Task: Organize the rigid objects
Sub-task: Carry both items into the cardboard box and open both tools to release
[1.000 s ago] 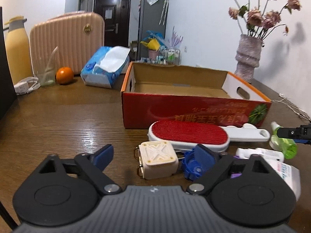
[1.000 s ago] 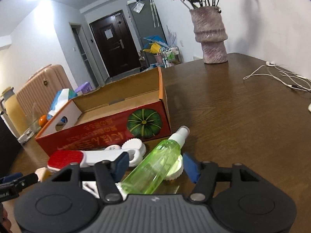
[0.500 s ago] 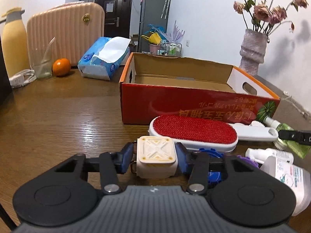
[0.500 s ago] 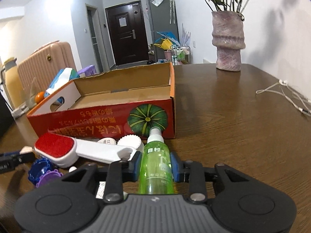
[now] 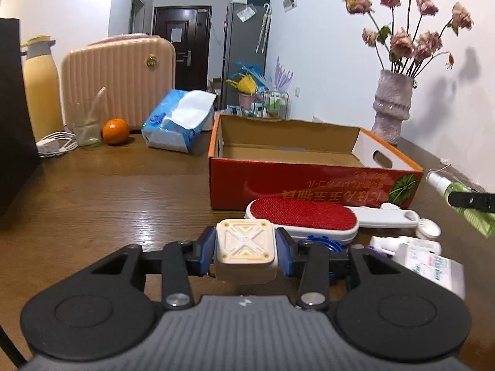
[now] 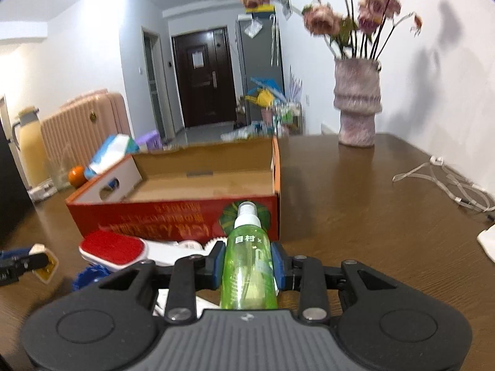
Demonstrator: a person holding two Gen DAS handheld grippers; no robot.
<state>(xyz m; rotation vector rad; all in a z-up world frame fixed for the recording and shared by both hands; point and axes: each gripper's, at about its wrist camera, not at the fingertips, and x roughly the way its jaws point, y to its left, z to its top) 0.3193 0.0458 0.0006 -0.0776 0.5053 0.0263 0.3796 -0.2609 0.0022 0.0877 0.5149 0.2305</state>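
- Left gripper [image 5: 246,249]: blue pads pressed on both sides of a cream square block [image 5: 246,245], jaws closing on it; block at 6 o'clock of the left wrist view, held clear of the wooden table [image 5: 108,191].
- Right gripper [image 6: 247,262]: narrow, clamped on a green spray bottle [image 6: 247,266] by its body, white nozzle aimed at 12 o'clock toward the box.
- Red cardboard box [image 5: 309,182]: open top, bare cardboard floor, at 12 to 1 o'clock beyond the block.
- Red lint brush [image 5: 301,216] with white handle: flat on the table between block and box, at 1 o'clock of the block.
- Blue toothed disc [image 5: 321,242]: just behind the left gripper's right finger, partly hidden.
- White labelled bottle [image 5: 427,259]: lying at 3 o'clock of the block.
- Far side, 10 to 11 o'clock: orange [image 5: 115,131], tissue pack [image 5: 178,120], pink suitcase [image 5: 117,80].
- Vase of dried flowers [image 6: 357,105]: at 1 o'clock in the right wrist view, well apart from the box.
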